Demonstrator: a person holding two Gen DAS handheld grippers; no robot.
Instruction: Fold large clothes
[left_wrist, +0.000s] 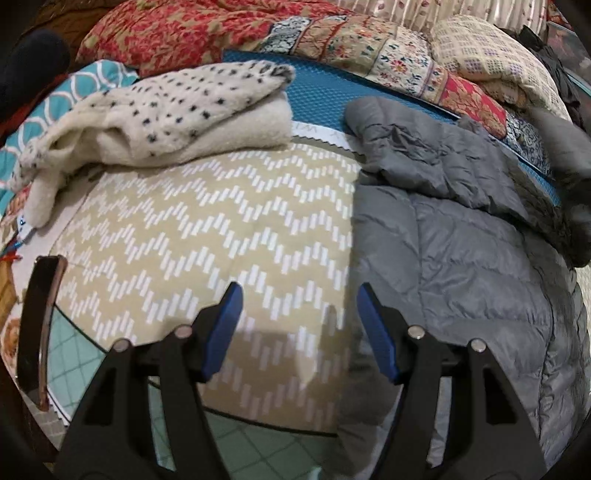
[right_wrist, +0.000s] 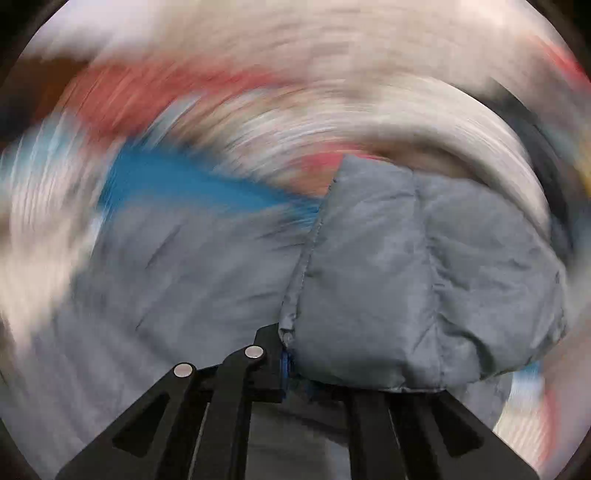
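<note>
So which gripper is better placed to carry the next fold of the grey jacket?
Right. The right gripper is already shut on the grey jacket, while the left gripper hangs open over the patterned mat.

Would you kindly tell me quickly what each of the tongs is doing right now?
Left tongs: open, holding nothing, over the mat.
Right tongs: closed on the grey jacket.
</note>
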